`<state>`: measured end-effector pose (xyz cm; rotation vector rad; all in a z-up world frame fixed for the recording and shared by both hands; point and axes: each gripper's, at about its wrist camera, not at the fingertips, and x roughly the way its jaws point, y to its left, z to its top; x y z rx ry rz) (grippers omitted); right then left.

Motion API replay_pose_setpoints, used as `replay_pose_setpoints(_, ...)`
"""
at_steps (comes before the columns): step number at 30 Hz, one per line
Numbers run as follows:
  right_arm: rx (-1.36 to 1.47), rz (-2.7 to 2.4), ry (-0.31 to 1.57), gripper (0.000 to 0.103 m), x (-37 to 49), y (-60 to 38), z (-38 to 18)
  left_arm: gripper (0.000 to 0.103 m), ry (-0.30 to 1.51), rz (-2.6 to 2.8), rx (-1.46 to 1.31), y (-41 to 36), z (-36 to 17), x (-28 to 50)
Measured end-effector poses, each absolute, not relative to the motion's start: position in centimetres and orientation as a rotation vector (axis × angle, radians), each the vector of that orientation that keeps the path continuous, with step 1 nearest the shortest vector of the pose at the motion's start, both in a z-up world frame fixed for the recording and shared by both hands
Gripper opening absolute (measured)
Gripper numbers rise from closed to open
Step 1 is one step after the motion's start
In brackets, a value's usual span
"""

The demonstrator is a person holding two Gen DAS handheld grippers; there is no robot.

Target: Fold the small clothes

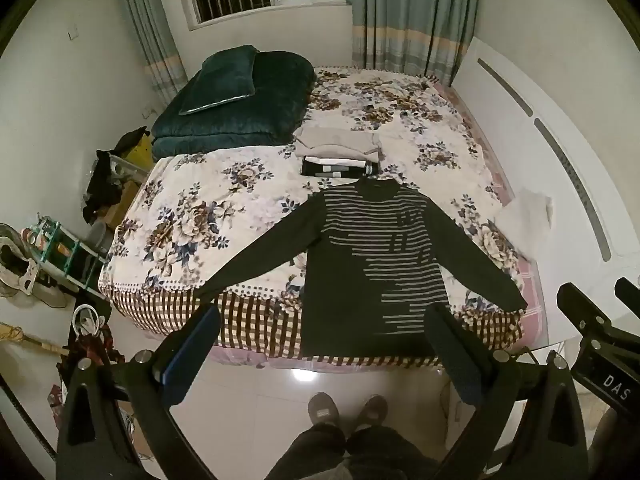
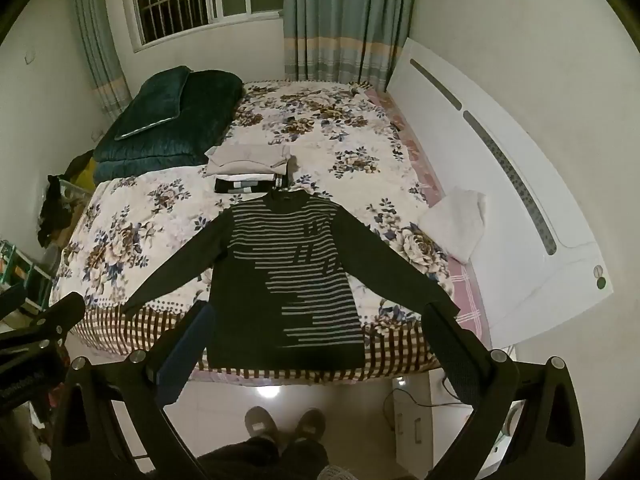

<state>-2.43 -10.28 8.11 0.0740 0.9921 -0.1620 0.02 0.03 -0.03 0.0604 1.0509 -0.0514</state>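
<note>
Left gripper (image 1: pixel 320 348) and right gripper (image 2: pixel 316 344): jaws spread wide, empty, poised above the floor at the bed's (image 1: pixel 168 208) near edge. Sweater (image 1: pixel 372 252), dark with pale stripes, flat on the floral cover, sleeves out, hem over the edge. Beyond its collar, folded clothes (image 1: pixel 338 154). Farther back, green quilt (image 1: pixel 240 104); at right, white towel (image 2: pixel 456 220).

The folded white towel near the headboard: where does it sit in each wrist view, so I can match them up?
Left wrist view: white towel at the right, on the bed's pink edge against the white headboard.
Right wrist view: white towel right of centre, same spot beside the headboard.
Shared landmark: the striped dark sweater spread flat on the bed, left of the towel.
</note>
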Motion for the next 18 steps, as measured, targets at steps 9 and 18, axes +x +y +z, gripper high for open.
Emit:
replay_pose_setpoints(9, 0.074, -0.157, 0.992, 0.103, -2.48, -10.23, 8.39, 0.103, 1.028, -0.04, 0.073, -0.14, -0.08, -0.11)
replay_pose_setpoints(18, 0.067, -0.158, 0.988, 0.103, -2.44, -10.29, 8.8, 0.103, 1.029, -0.048, 0.076, -0.04, 0.29, 0.34)
